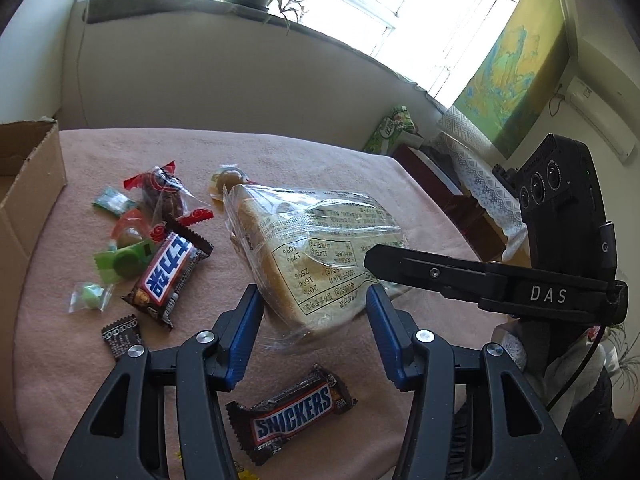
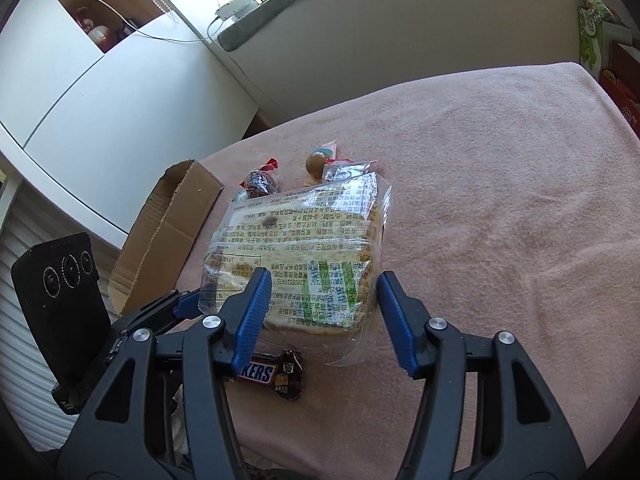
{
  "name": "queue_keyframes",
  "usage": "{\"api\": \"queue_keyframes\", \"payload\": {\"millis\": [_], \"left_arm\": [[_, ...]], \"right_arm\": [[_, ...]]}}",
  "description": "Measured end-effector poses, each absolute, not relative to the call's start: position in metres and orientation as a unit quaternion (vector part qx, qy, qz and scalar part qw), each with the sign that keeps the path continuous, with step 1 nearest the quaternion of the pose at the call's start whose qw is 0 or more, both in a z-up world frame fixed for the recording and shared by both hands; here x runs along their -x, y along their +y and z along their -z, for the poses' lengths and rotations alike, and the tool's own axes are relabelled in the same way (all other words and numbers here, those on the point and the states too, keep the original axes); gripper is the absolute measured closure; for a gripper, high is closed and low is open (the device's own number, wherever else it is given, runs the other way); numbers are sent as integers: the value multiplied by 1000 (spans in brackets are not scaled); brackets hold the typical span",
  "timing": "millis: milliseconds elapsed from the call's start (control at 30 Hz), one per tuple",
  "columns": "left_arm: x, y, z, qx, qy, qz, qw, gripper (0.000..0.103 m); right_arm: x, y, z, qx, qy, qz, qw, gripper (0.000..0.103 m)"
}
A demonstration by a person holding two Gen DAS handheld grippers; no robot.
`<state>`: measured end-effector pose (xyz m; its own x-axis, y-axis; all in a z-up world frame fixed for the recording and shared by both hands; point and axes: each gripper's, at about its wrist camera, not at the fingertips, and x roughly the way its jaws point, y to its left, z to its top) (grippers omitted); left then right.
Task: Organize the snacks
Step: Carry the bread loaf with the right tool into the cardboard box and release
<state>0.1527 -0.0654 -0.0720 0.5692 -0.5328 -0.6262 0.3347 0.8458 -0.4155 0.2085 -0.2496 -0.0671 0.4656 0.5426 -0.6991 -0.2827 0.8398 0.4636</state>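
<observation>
A clear bag of sliced bread (image 1: 316, 256) lies on the pink cloth-covered table (image 1: 320, 152). My left gripper (image 1: 314, 300) is open, its blue fingers on either side of the bag's near corner. My right gripper (image 2: 324, 288) is open too, its fingers straddling the bread (image 2: 304, 248) from the other side. The right gripper also shows in the left wrist view (image 1: 440, 276), over the bag's right edge. A Snickers bar (image 1: 292, 420) lies below my left gripper; another Snickers bar (image 1: 168, 276) lies to the left.
A brown cardboard box (image 1: 28, 196) stands open at the table's left edge, also in the right wrist view (image 2: 168, 232). Several small wrapped candies (image 1: 132, 220) lie between box and bread. A round candy (image 2: 316, 162) sits behind the bread. A green carton (image 1: 390, 134) stands beyond the far edge.
</observation>
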Motion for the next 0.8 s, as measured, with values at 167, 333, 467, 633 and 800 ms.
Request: {"api": "queue_keyframes", "payload": {"millis": [167,333,467,633,800], "left_arm": [[-148,-42,63,137,372,232,888,50],[-137,-12,54,140,343,203,906,51],[-126,16,47,149,320,176,919,51],[-117,55,42,171,302,145,927,51],[-112,87,40,182,286,107,935,51]], "right_arm": [[-211,-224,53,-127,447,-263,845,45],[-214,-190,40,-113,440,-292,841,45],[-217,-157,31,-97,435,-320,836,45],[-218,-113,23,-78,429,-353,828,45],[-221,-73,23,-71,428,-382,816,45]]}}
